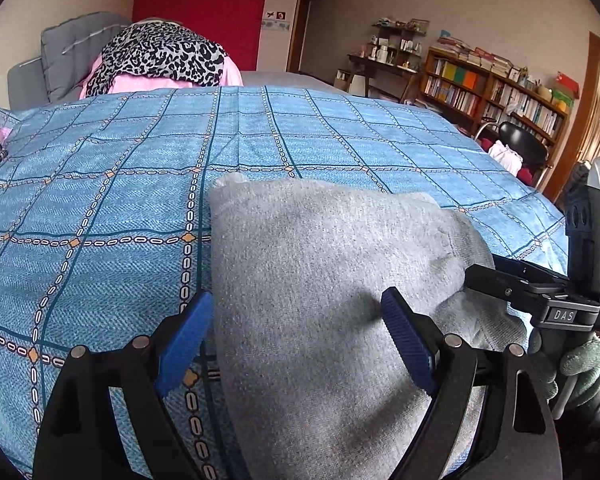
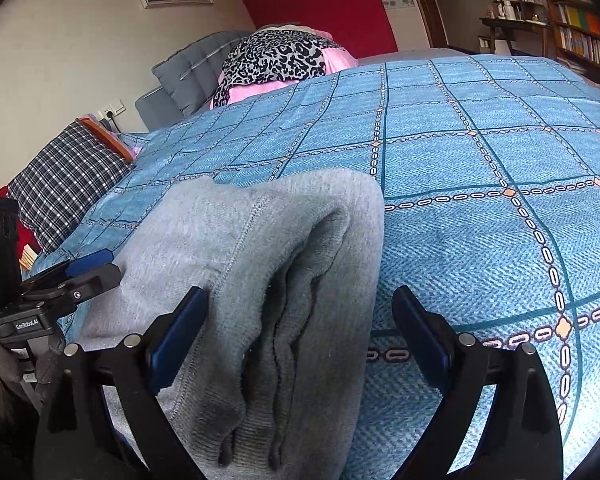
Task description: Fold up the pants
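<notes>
The grey knit pants [image 1: 324, 264] lie folded in a thick bundle on the blue checked bedspread [image 1: 100, 208] near its front edge. My left gripper [image 1: 300, 332] is open, its blue pads on either side of the bundle's left part. The right gripper shows in the left wrist view [image 1: 496, 280] at the bundle's right side. In the right wrist view the pants [image 2: 284, 264] show their stacked layers and a seam. My right gripper [image 2: 300, 320] is open and straddles the bundle's right edge. The left gripper shows in that view [image 2: 84, 272] at the bundle's left side.
A leopard-print cloth [image 1: 160, 56] over pink bedding lies at the head of the bed by a grey headboard [image 1: 76, 48]. A plaid pillow [image 2: 64, 184] sits at the left. A bookshelf [image 1: 492, 88] and a black chair [image 1: 524, 148] stand at the right.
</notes>
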Demonstrator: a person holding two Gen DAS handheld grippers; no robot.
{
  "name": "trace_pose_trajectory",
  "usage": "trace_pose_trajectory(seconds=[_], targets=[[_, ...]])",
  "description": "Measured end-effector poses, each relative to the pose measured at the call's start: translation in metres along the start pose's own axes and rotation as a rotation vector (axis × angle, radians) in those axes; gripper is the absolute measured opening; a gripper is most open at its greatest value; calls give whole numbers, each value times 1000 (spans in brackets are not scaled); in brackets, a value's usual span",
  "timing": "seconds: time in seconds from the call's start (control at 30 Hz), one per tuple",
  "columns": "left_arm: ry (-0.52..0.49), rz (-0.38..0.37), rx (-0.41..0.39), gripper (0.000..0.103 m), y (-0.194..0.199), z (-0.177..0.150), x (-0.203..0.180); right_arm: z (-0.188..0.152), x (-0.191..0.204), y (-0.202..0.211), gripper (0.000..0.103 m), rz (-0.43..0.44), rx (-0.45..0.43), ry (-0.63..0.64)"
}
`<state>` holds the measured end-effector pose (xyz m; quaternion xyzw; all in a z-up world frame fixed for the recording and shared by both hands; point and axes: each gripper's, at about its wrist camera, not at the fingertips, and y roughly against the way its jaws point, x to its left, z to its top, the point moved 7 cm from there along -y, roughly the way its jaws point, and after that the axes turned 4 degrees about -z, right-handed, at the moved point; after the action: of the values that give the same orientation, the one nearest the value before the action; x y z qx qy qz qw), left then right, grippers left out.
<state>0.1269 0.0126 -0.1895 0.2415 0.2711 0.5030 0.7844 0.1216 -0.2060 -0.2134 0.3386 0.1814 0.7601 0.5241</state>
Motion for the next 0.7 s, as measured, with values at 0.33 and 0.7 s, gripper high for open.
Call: trace_pose_trajectory(seconds=[0.33,0.7], targets=[[44,-55,66,85,-12,-2,9,3,-4,-12,95,68,84,-38],[161,-191,153,88,-23,2,26,13,-4,-18,95,124,146,-64]])
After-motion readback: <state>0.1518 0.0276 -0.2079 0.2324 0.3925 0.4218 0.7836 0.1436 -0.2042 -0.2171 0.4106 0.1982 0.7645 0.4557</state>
